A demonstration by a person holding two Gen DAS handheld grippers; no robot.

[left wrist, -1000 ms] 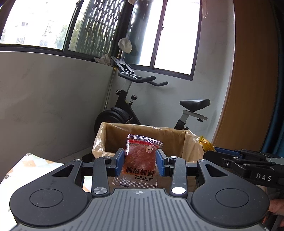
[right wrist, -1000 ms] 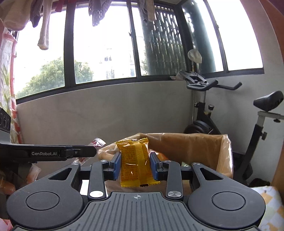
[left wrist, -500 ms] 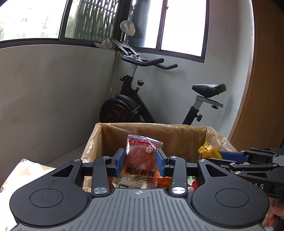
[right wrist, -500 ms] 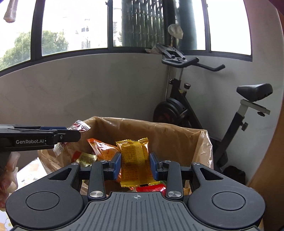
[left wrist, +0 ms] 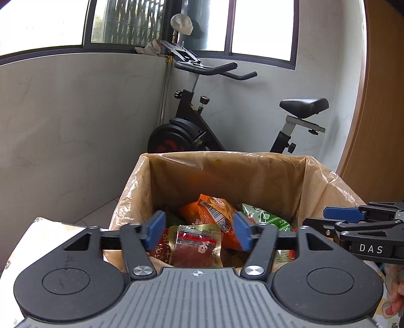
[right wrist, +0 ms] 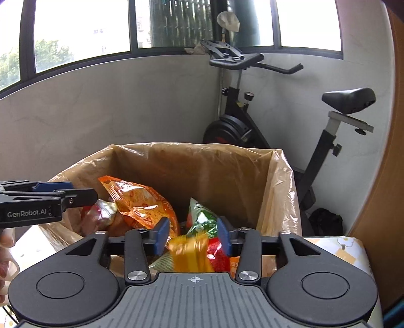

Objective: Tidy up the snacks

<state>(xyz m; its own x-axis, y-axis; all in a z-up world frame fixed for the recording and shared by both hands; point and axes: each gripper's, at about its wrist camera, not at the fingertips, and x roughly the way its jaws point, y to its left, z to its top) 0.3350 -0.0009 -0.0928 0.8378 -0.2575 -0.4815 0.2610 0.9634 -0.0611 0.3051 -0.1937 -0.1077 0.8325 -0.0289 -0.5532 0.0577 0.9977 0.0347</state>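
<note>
Spreading over the box, both grippers' fingers are opening and pinching nothing; the yellow pack is dropping, risking bouncing out off the pile.

A pale grey, marbled plaster wall runs along the far side of the room and bends round a corner. Above it sit dark-framed windows letting in bright daylight; green trees show through the left panes, and a dark metal grille stands behind the middle one. A black stationary exercise bike stands in the far corner, its curved handlebars reaching right and its black padded saddle raised on a silver post. A crumpled whitish cloth hangs above the handlebars. On the right edge rises a brown wooden panel. Pale floor tiles show near the wall's foot.
</note>
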